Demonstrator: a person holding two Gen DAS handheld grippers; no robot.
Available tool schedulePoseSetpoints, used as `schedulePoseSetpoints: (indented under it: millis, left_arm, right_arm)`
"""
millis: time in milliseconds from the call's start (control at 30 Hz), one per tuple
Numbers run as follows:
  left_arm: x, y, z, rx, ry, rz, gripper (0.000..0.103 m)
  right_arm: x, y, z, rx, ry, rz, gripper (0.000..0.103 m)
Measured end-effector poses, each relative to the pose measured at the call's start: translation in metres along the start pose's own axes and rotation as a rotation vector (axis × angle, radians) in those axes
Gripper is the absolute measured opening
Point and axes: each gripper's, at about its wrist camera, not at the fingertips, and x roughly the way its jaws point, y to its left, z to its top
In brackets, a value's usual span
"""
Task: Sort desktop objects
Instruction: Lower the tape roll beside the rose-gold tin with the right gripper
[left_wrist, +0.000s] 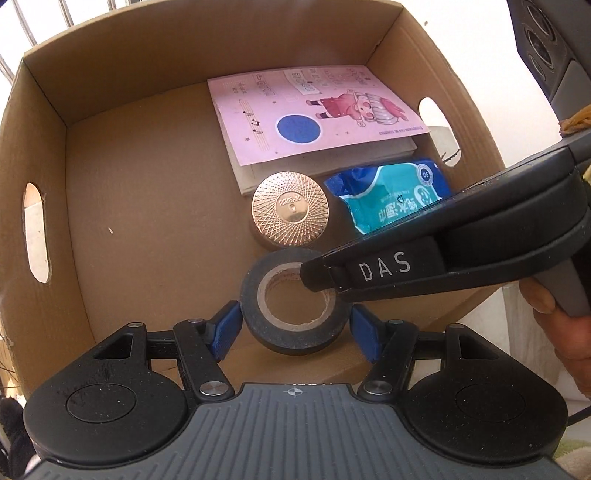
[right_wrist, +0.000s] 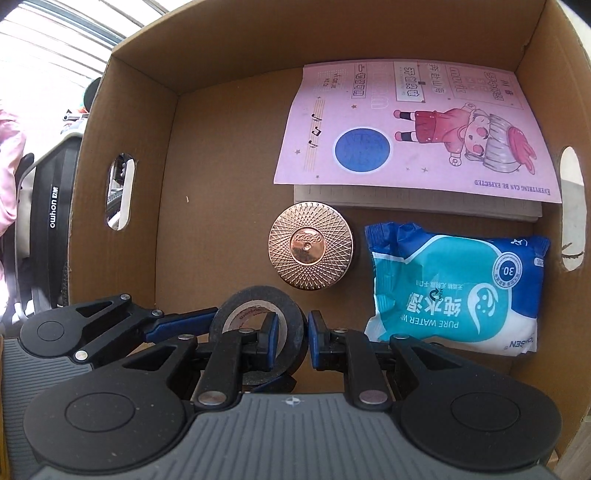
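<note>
A black tape roll (left_wrist: 295, 341) hangs just above the floor of an open cardboard box (left_wrist: 147, 55). My left gripper (left_wrist: 295, 330) is shut on it, with a blue pad on either side of the roll. My right gripper (left_wrist: 318, 282) reaches in from the right with a tip inside the roll's core. In the right wrist view the right gripper (right_wrist: 291, 332) is shut on the wall of the tape roll (right_wrist: 258, 295), one finger inside the core and one outside. A blue finger (right_wrist: 177, 322) of the left gripper touches the roll's left side.
In the box (right_wrist: 221, 44) lie a pink booklet (right_wrist: 406, 125) on a beige notebook (right_wrist: 406, 201), a gold round lid (right_wrist: 310, 245) and a blue wet-wipes pack (right_wrist: 454, 288). The box's left half shows bare cardboard. A person's hand (left_wrist: 554, 332) holds the right gripper.
</note>
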Motion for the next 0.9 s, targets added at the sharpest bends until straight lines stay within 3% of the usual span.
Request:
schedulePoseSetpoints:
  millis: [433,533,700,900]
  left_arm:
    - [0.029,0.008,0.007,0.019,0.024,-0.096,0.066]
    - [0.028,0.010,0.006,0.018,0.004,-0.100,0.068]
    - [0.021,0.015,0.005,0.023,-0.009,-0.090,0.075]
    - [0.017,0.031,0.000,-0.017,0.013,-0.118,0.075]
  right_arm:
    - [0.017,-0.009,0.001,0.025,-0.002,-0.074,0.019]
    - [0.019,-0.009,-0.002,0.022,-0.010,-0.092,0.012]
    - [0.018,-0.013,-0.003,0.041,-0.022,-0.086,0.011]
    - [0.013,-0.025,-0.006,0.084,-0.013,-0.065,0.012]
